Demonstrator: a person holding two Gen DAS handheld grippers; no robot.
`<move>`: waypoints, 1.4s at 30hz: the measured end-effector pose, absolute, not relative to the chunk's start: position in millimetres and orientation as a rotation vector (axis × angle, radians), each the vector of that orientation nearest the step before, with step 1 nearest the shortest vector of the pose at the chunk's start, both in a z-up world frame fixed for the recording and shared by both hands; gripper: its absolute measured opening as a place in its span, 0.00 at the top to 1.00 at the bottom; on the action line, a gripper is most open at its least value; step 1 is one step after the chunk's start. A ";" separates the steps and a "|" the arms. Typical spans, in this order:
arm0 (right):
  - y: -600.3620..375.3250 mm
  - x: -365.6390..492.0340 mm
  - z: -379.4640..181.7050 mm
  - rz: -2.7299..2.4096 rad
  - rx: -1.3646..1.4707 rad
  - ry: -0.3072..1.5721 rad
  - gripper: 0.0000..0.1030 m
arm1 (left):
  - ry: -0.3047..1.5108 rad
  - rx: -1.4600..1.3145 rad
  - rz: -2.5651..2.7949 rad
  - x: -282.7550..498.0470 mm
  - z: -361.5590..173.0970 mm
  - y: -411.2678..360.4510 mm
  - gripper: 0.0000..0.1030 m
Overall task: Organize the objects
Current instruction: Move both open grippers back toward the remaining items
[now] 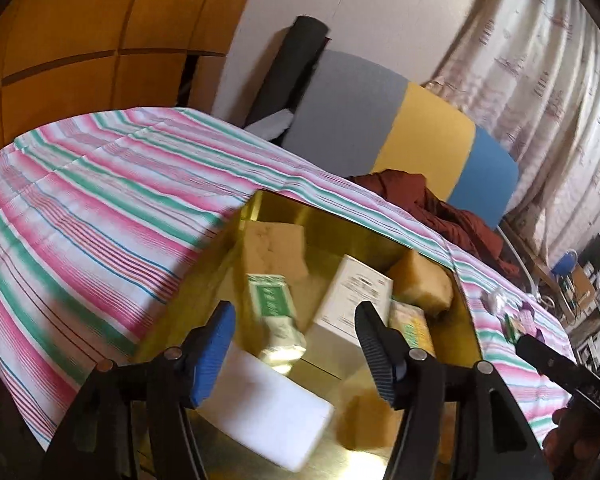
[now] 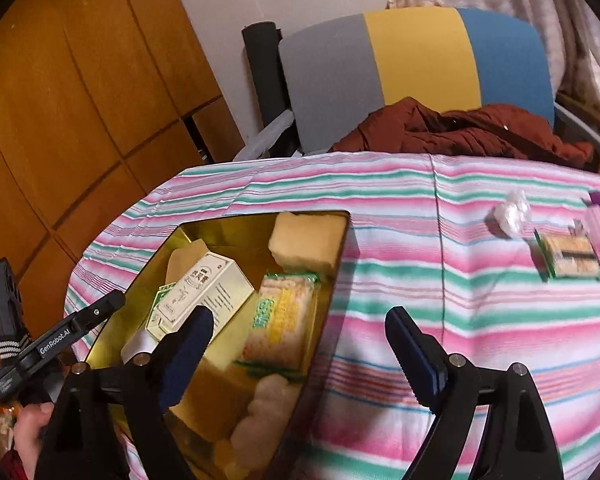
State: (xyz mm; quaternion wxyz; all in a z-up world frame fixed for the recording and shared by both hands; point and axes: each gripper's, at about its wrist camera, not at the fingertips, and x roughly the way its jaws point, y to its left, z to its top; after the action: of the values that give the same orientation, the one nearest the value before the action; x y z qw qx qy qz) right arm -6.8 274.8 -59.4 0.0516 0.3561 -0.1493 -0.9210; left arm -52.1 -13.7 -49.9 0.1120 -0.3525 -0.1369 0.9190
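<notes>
Both grippers [image 1: 296, 336] [image 2: 300, 340] agape, empty; gold tray [image 1: 380, 236] (mirror-shiny) crammed with boxes.

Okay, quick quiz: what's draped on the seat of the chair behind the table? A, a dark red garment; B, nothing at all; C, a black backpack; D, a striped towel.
A: a crumpled dark red garment lies on the chair just past the table edge.
</notes>
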 end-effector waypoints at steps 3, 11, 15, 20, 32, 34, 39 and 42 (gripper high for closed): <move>287.2 3.9 -62.0 -2.817 1.082 -0.506 0.14 | -0.337 -1.006 2.676 -40.1 -43.8 5.8 0.39; 323.5 25.9 -73.8 -2.852 1.131 -0.607 0.12 | -0.154 -0.949 2.508 -7.9 -35.1 75.7 0.39; 339.5 34.5 -80.1 -2.868 1.151 -0.634 0.12 | -0.087 -0.938 2.433 5.9 -33.6 106.0 0.39; 363.2 46.2 -89.3 -2.896 1.185 -0.658 0.12 | 0.007 -0.934 2.350 23.6 -35.3 142.5 0.39; 450.2 83.0 -106.4 -3.058 1.266 -0.727 0.12 | 0.179 -0.985 2.113 58.0 -55.2 225.2 0.39; 471.1 87.0 -108.9 -3.096 1.281 -0.757 0.12 | 0.206 -0.998 2.087 61.1 -58.7 236.3 0.39; 524.2 90.6 -109.9 -3.222 1.291 -0.779 0.12 | 0.234 -1.049 2.037 60.1 -68.2 255.1 0.39; 560.0 87.4 -106.7 -3.301 1.258 -0.819 0.12 | 0.240 -1.065 2.030 58.8 -71.4 260.8 0.39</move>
State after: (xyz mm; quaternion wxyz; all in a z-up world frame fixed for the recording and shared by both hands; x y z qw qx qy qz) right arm 87.4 560.0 -106.7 -0.2401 0.3367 -0.2192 -0.8837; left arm 58.8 260.8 -71.4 0.4063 -0.4223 0.0952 0.8047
